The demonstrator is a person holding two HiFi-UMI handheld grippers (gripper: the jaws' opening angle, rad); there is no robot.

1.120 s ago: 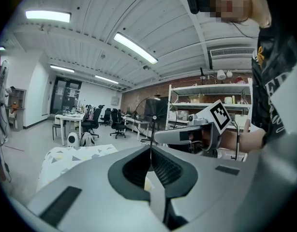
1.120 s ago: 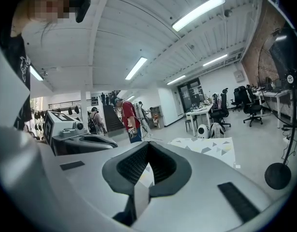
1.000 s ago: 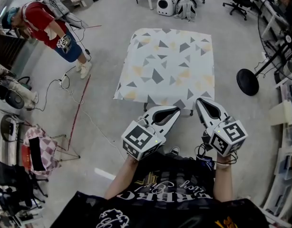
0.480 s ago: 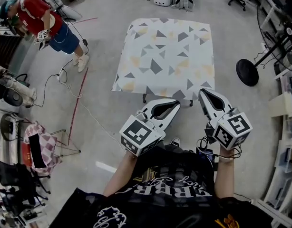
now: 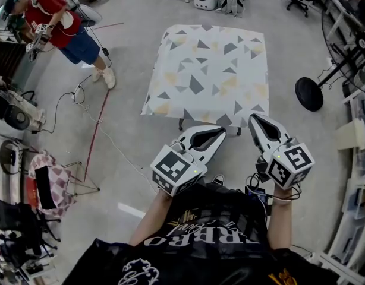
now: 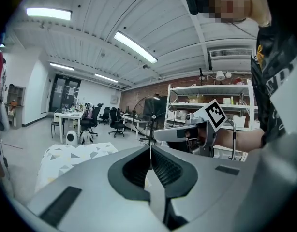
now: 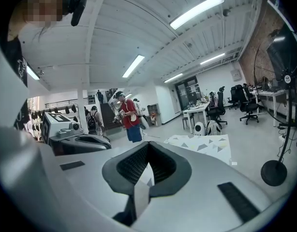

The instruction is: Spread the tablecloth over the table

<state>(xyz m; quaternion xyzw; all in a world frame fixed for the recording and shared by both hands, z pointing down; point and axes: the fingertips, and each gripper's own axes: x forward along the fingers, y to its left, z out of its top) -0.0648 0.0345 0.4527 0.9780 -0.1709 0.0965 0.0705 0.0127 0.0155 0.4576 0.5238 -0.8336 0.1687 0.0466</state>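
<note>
Finds the tablecloth draped flat over the table at twelve o'clock. Holds left gripper and right gripper pinched tight, empty, at six o'clock, clear of the cloth. Looks essentially done; leaves perhaps a squaring tug.

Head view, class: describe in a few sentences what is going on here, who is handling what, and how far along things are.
A person holds a two-jaw gripper in each hand, out in front of the body. The left gripper and the right gripper are both shut and empty, short of the table and touching nothing. The patterned tablecloth lies flat over the table, of which only the feet show, so the spreading looks done. Far left, another person in a red top stands well apart.
</note>
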